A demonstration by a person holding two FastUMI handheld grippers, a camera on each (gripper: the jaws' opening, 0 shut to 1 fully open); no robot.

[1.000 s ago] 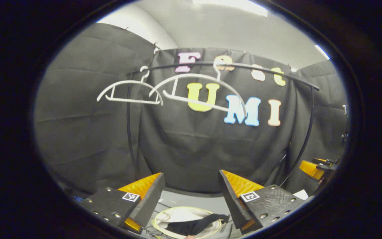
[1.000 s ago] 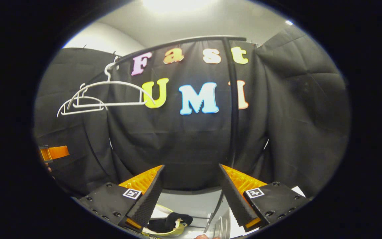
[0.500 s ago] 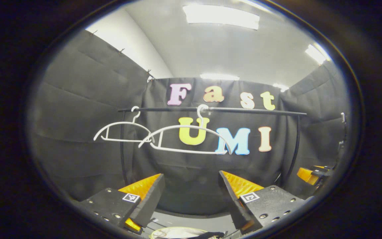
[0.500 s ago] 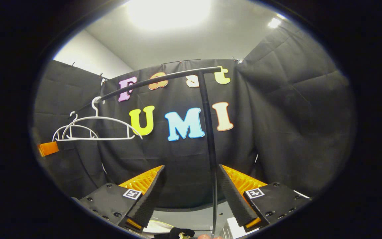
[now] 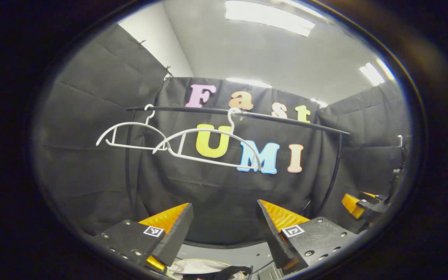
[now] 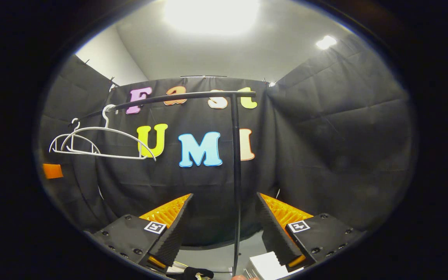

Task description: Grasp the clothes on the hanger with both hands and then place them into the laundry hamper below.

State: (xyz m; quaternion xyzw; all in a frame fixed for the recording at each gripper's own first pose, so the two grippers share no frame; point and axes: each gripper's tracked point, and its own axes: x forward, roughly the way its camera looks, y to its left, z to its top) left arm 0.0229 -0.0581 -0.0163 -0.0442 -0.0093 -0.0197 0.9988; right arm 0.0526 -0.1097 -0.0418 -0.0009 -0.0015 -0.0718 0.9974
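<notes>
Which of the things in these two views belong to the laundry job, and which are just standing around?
Job:
- hangers, both bare, on the rail
- hamper below, dark clothes draped in it
- left tongs and right tongs, open, holding nothing

Just there:
- white box beside the rail's post
- ceiling lights

1. Left gripper (image 5: 224,233): two wedge-shaped fingers (image 5: 175,233) on black blocks with screws, each bearing a small square black-and-white marker.
2. Right gripper (image 6: 224,233): same build; ribbed fingers (image 6: 171,235), screws, square markers.
</notes>
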